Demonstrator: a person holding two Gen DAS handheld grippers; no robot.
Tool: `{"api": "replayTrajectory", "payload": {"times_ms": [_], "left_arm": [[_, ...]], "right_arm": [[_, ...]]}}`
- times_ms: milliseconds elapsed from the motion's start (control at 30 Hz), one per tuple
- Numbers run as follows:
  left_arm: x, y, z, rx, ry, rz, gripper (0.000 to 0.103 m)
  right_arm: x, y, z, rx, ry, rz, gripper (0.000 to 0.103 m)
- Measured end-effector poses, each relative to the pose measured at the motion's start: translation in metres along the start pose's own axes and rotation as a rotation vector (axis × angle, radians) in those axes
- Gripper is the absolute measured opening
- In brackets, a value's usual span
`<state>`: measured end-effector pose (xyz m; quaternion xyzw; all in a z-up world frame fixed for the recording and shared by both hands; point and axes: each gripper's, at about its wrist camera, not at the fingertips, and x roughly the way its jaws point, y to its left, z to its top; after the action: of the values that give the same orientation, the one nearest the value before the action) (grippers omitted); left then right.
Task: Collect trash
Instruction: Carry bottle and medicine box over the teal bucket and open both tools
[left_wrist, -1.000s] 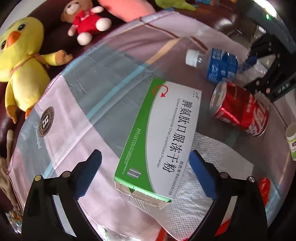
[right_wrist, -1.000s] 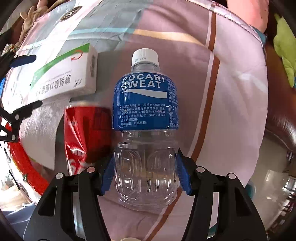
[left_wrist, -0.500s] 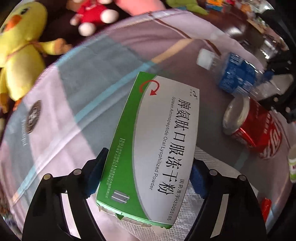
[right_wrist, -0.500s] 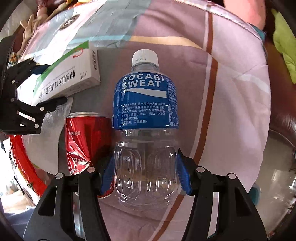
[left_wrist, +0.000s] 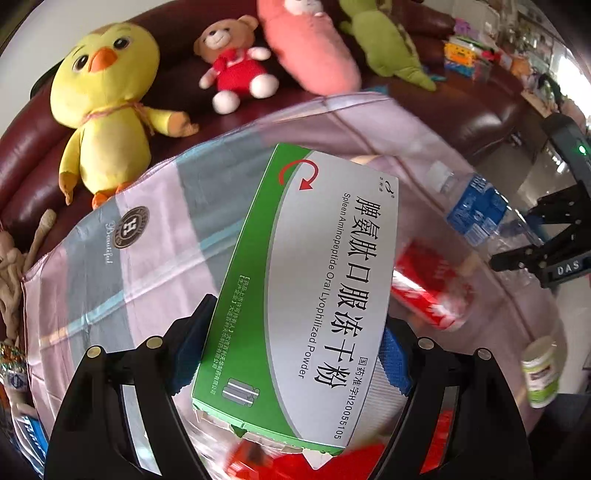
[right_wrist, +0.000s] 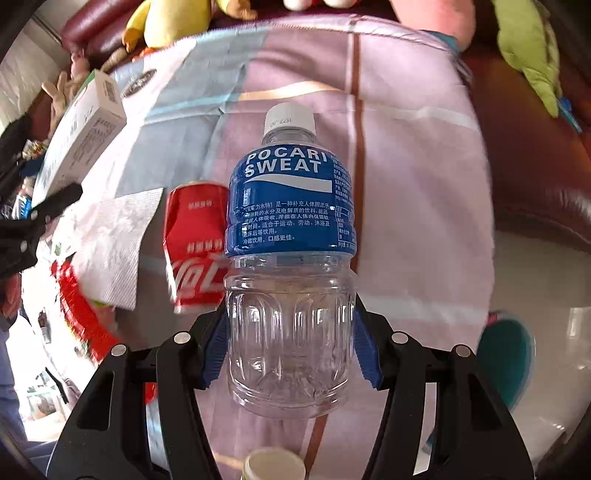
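My left gripper is shut on a green and white medicine box and holds it tilted up above the cloth-covered table. My right gripper is shut on an empty Pocari Sweat bottle with a blue label, lifted off the table. A crushed red Coca-Cola can lies on the cloth left of the bottle; it also shows in the left wrist view. The box and the bottle each show in the other gripper's view.
A white paper napkin lies left of the can. A small white and green pot stands at the table's right edge. Plush toys, a yellow chick and a bear, sit on the brown sofa behind. A red item lies under the napkin.
My left gripper closed on the medicine box and lifted it off the napkin. My right gripper raised the bottle clear of the table, with the can left lying there.
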<state>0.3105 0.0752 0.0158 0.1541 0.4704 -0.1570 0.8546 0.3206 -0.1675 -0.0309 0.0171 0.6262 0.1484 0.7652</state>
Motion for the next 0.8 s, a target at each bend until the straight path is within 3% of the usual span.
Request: {"api": "replayTrajectory", "payload": {"times_ms": [467,800], "left_arm": [[-0.038,-0.152,-0.026,0.060,-0.011,-0.112,0.080],[-0.051,-0.260,-0.011,0.152,-0.008,-0.209,0.080]], "right_arm": [[-0.069,-0.072,-0.122,0.206,-0.106,0.049,0.056],[-0.105,-0.156,-0.203,0.416,-0.225,0.119,0.056]]}}
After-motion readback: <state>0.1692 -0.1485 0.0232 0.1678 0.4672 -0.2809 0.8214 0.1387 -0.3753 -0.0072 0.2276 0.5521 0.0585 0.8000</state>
